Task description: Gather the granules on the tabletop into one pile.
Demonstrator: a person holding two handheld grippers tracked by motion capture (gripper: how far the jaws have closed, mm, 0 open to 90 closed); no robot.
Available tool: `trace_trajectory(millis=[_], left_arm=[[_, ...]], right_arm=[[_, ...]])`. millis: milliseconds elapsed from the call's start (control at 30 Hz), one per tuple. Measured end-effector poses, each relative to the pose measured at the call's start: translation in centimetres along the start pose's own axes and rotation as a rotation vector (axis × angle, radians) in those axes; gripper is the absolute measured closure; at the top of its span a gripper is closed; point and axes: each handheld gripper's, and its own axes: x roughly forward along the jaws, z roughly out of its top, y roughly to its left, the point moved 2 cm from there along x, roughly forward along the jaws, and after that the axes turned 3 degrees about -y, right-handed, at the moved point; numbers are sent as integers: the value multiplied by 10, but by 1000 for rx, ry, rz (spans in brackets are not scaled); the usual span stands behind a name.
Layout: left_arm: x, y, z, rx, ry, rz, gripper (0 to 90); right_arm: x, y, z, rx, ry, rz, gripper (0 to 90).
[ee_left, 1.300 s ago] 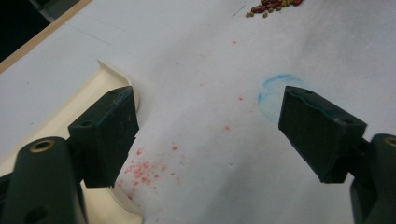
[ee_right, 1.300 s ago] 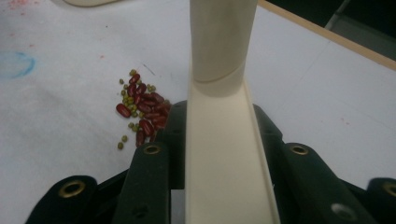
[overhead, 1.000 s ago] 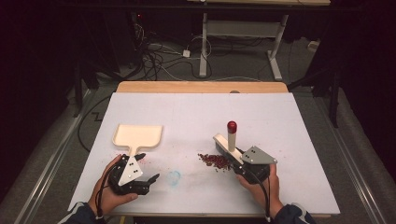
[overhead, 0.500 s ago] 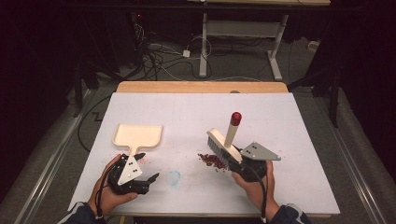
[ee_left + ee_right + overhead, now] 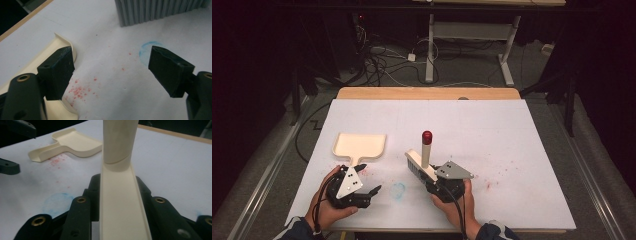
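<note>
The brush (image 5: 421, 164), cream with a red-capped handle and grey bristles, sits on the white table (image 5: 512, 150) near its front edge, clamped by its flat cream back between the narrow jaws of the right gripper (image 5: 443, 186); no brand, label or writing can be read on it. In the right gripper view its handle top is cut off by the frame, and in the left gripper view just the bristle ends (image 5: 160, 11) show. To the left lies the cream dustpan (image 5: 360, 146), its handle end beside the left gripper (image 5: 362, 187), whose jaws stand wide apart and empty. Faint red crumbs (image 5: 78, 90) and a pale blue smudge (image 5: 398, 190) mark the table between the grippers.
</note>
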Motion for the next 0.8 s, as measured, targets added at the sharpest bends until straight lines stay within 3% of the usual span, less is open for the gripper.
trace_trajectory(millis=[500, 800], left_arm=[[1, -1, 1, 2, 4, -2, 202], [0, -1, 0, 3, 1, 1, 201]], right_arm=[[-20, -30, 0, 62, 35, -79, 679], [-36, -34, 11, 10, -1, -59, 679]])
